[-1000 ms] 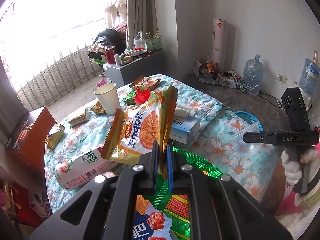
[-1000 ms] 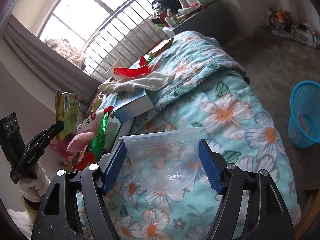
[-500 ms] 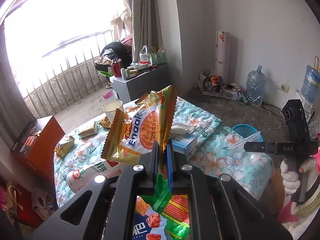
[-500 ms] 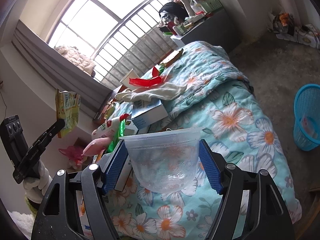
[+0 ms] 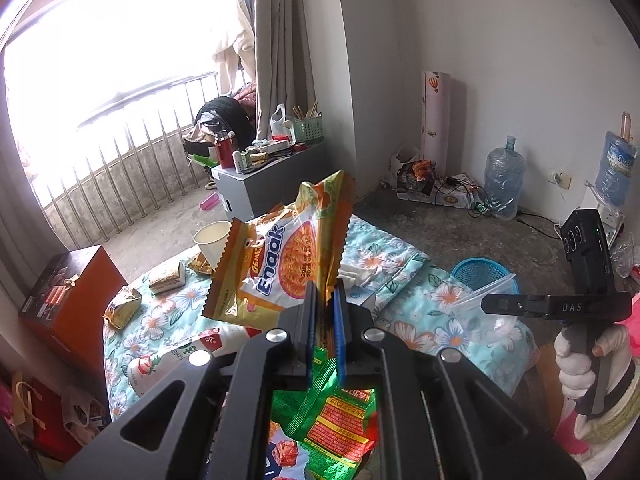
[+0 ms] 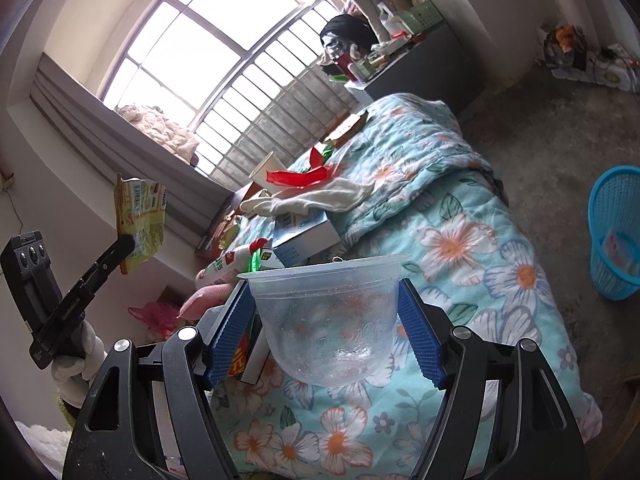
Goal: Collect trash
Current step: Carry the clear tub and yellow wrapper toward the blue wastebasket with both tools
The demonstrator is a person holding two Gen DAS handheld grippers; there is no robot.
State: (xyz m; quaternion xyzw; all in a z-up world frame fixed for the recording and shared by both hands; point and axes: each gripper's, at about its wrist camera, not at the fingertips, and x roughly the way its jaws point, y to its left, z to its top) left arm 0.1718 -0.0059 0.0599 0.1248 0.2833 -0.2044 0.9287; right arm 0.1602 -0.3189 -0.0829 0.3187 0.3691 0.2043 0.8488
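Left gripper [image 5: 325, 322] is raised at lower centre of its view, fingers pinching the noodle wrapper [image 5: 280, 264]; the wrapper's long axis runs upward, top corner toward the window. Right gripper [image 6: 326, 332], held level at lower centre, clamps the clear plastic bowl [image 6: 326, 312] upright, rim up, above the floral quilt [image 6: 480, 248].
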